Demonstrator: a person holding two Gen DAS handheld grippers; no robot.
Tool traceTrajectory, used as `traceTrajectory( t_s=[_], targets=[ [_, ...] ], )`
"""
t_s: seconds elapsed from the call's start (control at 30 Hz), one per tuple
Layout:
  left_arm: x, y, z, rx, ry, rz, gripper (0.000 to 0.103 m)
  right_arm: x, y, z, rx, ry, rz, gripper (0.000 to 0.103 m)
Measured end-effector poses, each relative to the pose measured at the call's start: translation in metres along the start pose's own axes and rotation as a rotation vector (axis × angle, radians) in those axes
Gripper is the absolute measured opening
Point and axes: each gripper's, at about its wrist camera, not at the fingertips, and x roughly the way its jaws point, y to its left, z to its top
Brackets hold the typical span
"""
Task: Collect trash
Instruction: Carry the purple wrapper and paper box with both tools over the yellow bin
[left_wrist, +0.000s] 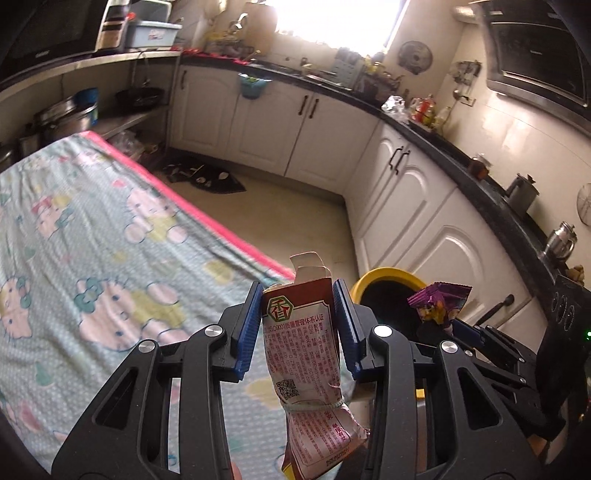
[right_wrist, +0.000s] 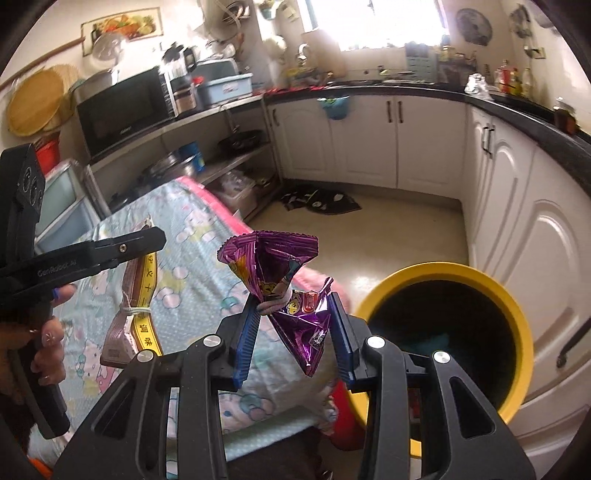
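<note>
Kitchen with white cabinets (right_wrist: 424, 147) under a black counter (left_wrist: 461, 162). Table in cartoon-print cloth (left_wrist: 92, 258). Yellow-rimmed bin (right_wrist: 443, 269) on the floor beside it. Left gripper (left_wrist: 298, 325) clamps a red-and-white packet (left_wrist: 301, 339); right gripper (right_wrist: 295, 332) clamps a purple wrapper (right_wrist: 284, 273), both above the cloth's edge near the bin.

We look through two fisheye cameras, each close behind its own blue-padded fingers, both facing down a kitchen toward white cabinet doors (left_wrist: 236, 110) (right_wrist: 369, 136). Both views share the pastel cartoon-print tablecloth (left_wrist: 92, 240) (right_wrist: 192, 266) and the round yellow-rimmed bin (left_wrist: 388, 280) (right_wrist: 480, 280).
</note>
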Motion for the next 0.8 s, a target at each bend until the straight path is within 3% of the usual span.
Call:
traceTrajectory(
  t_s=[0.8],
  targets=[
    [0.029,-0.1,0.014,0.133,-0.038,-0.122,0.031,-0.054,-0.083,-0.001,0.171,-0.132,-0.181,0.035]
  ],
)
